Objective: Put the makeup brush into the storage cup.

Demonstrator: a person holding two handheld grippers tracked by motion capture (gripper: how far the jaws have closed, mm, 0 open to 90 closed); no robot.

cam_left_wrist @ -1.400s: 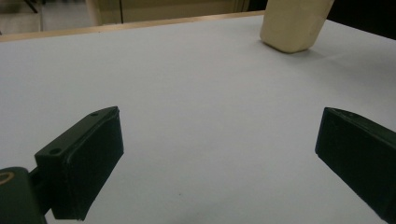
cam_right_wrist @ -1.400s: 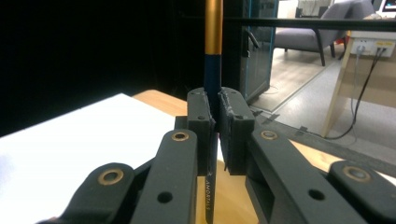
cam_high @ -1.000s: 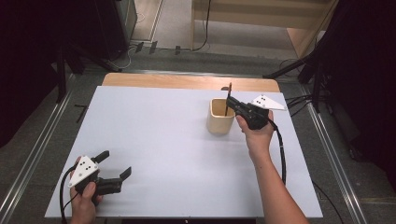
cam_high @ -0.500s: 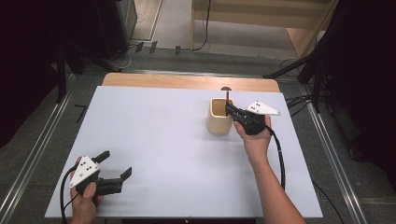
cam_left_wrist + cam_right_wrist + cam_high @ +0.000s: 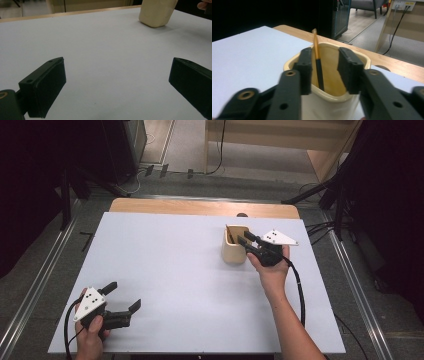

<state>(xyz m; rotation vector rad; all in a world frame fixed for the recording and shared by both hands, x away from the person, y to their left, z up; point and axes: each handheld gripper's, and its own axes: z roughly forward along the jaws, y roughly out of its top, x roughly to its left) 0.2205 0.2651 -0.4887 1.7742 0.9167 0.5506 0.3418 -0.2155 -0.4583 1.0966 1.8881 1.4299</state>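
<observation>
1. Right hand-held gripper [image 5: 245, 240]: seen right of centre in the high view, above the rim of a cream cup [image 5: 234, 251]. Jaws parted by a moderate gap, having just been opening. In the right gripper view [image 5: 325, 71], jaws poised over the cup mouth, with a brush [image 5: 318, 62] between them; no pad seen pressing on it, though the left pad stands just beside the handle.
2. Brush: leaning inside the cup, dark lower handle, orange-yellow upper part, pale tip rising above the rim at upper centre of the right gripper view. In the high view, visible as a thin stick [image 5: 229, 234] at the cup's left inner wall.
3. Cup: standing upright on the white surface [image 5: 175, 270], right of centre in the high view, near the far edge. Seen also at the upper right of the left gripper view [image 5: 156, 12], well apart from that gripper.
4. Left hand-held gripper [image 5: 122, 296]: at lower left of the high view, low over the surface near its front edge. Jaws spread wide, nothing between them; confirmed in the left gripper view [image 5: 117, 85], bare white surface between the two black pads.
5. Right hand [image 5: 272, 270]: wrapped around the gripper body, forearm entering from the lower right of the high view.
</observation>
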